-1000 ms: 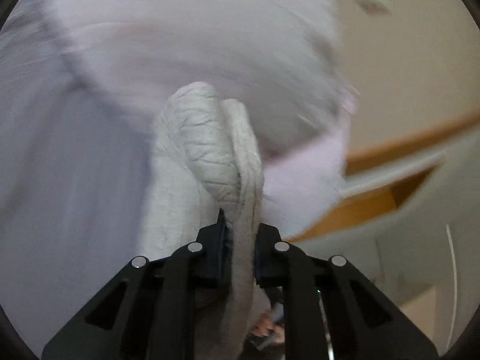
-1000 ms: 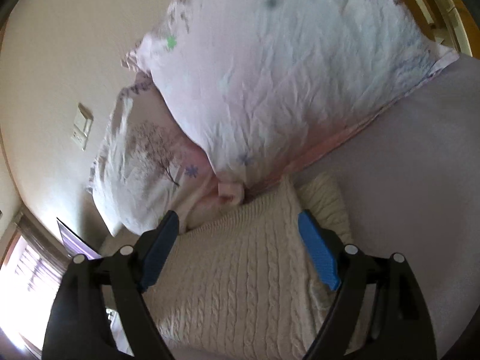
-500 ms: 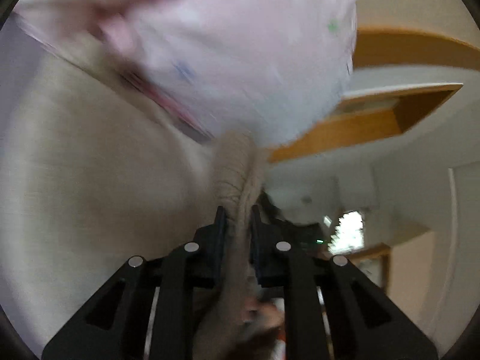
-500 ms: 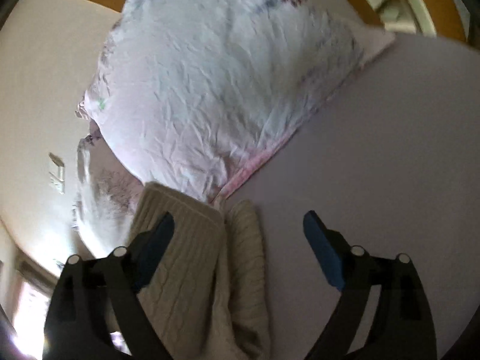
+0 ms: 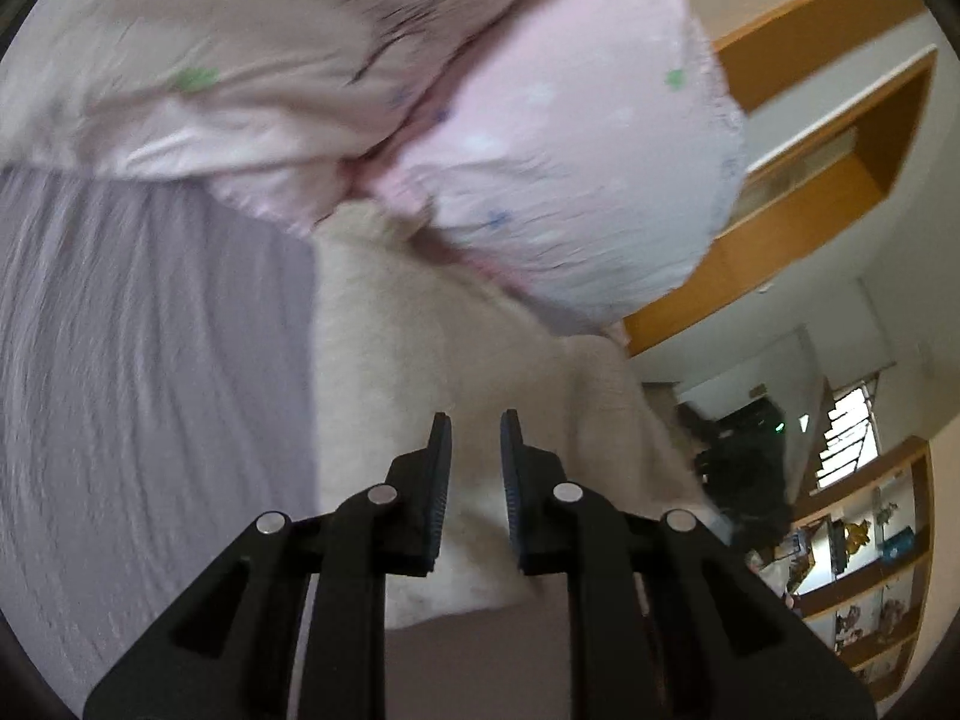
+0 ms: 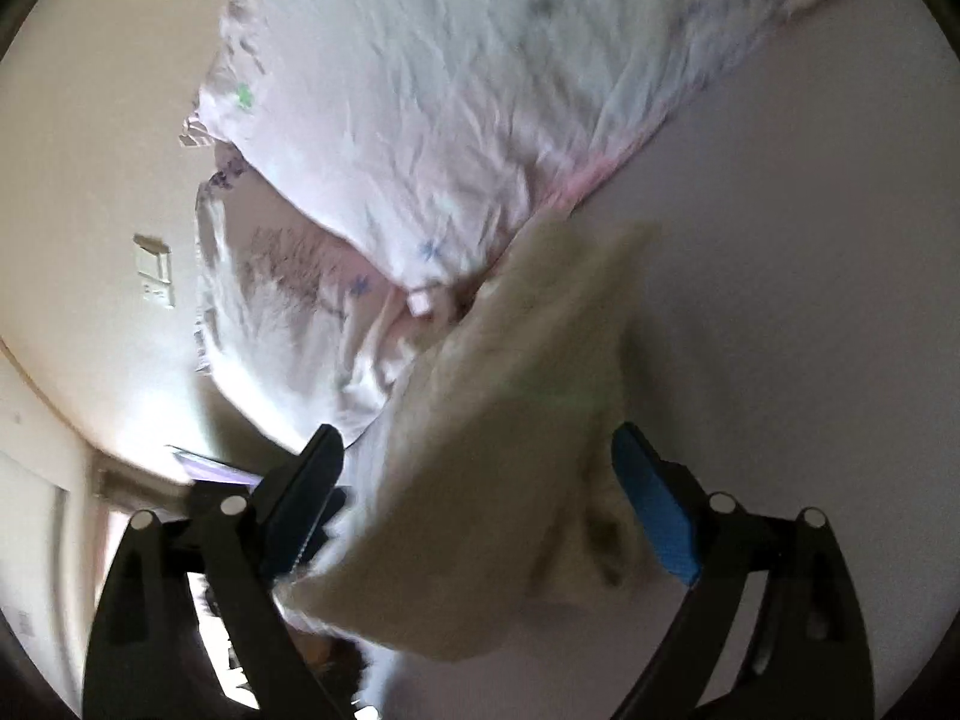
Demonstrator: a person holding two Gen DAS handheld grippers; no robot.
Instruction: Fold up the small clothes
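Two grippers are pointing along a bed at a cream sweater lying against the pillows.

The lilac bed sheet (image 5: 144,360) is filling the left wrist view, with two pink floral pillows (image 5: 540,168) lying at its head and the cream sweater (image 5: 456,360) lying flat on it (its far edge touching the nearer pillow). The left gripper (image 5: 474,450) is hovering over the sweater, fingers a narrow gap apart, pinching nothing. The right gripper (image 6: 480,480) is tilting toward the same sweater (image 6: 510,420), fingers spreading wide on either side of it.
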